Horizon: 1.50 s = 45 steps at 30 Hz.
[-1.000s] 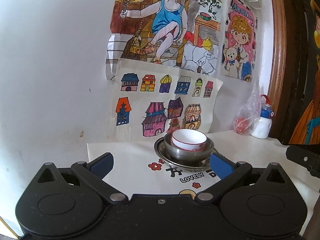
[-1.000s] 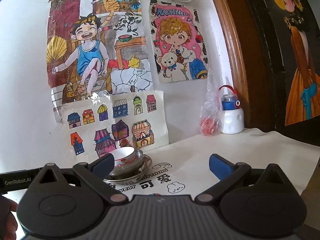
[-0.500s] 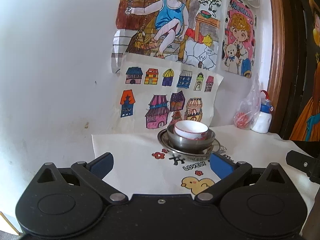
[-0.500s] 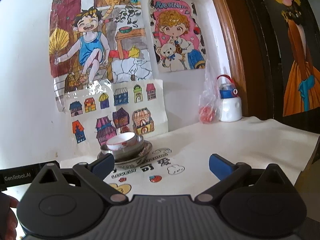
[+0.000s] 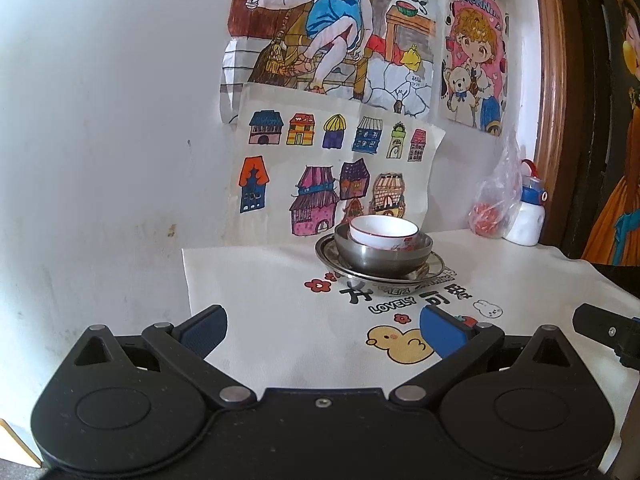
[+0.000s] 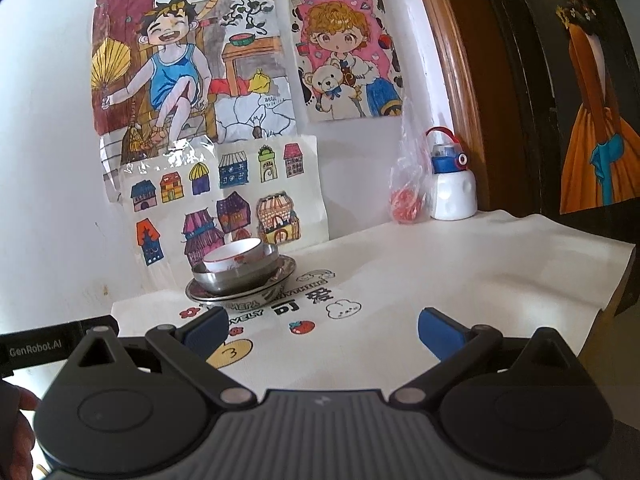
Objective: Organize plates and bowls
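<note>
A white bowl with a red rim sat inside a steel bowl, and the steel bowl sat on a steel plate. The stack stood at the back of the table, close to the wall with the drawings of houses, on a white cloth with a yellow duck printed on it. The left hand-held gripper had its fingers spread wide and held nothing. The right hand-held gripper was spread wide too, and empty. Both were well apart from the stack. The white bowl looked light but could chip or break, so it would be best pinched gently at its rim. The steel bowl and plate looked hard, shiny and slippery, so a firm hold on the edge would be needed. A white bottle with a blue cap stood in the far corner.
</note>
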Motion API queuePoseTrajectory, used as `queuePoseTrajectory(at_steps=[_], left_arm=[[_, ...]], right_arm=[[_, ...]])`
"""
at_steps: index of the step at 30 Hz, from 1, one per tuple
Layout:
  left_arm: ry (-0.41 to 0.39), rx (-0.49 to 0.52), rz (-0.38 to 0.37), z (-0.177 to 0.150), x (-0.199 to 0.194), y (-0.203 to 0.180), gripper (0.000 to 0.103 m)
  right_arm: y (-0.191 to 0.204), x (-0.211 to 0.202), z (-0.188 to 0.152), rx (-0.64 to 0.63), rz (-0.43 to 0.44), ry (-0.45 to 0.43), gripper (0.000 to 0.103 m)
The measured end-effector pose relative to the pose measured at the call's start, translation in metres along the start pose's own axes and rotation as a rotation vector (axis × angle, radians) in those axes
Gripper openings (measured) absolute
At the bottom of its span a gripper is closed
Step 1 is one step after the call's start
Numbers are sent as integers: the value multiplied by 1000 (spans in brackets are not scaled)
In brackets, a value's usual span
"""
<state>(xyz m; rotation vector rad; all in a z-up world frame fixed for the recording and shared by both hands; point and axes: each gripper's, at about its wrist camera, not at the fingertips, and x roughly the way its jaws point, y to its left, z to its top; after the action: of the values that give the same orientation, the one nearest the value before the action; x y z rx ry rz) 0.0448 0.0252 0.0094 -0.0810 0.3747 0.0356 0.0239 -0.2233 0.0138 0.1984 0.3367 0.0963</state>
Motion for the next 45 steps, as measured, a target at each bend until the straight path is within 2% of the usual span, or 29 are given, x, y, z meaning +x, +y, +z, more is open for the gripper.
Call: queuePoseTrajectory(at_steps=[45], left_arm=[[28,-11,-23,-22,22,4,102]], right_arm=[[13,24,-19,-21,44,37,103]])
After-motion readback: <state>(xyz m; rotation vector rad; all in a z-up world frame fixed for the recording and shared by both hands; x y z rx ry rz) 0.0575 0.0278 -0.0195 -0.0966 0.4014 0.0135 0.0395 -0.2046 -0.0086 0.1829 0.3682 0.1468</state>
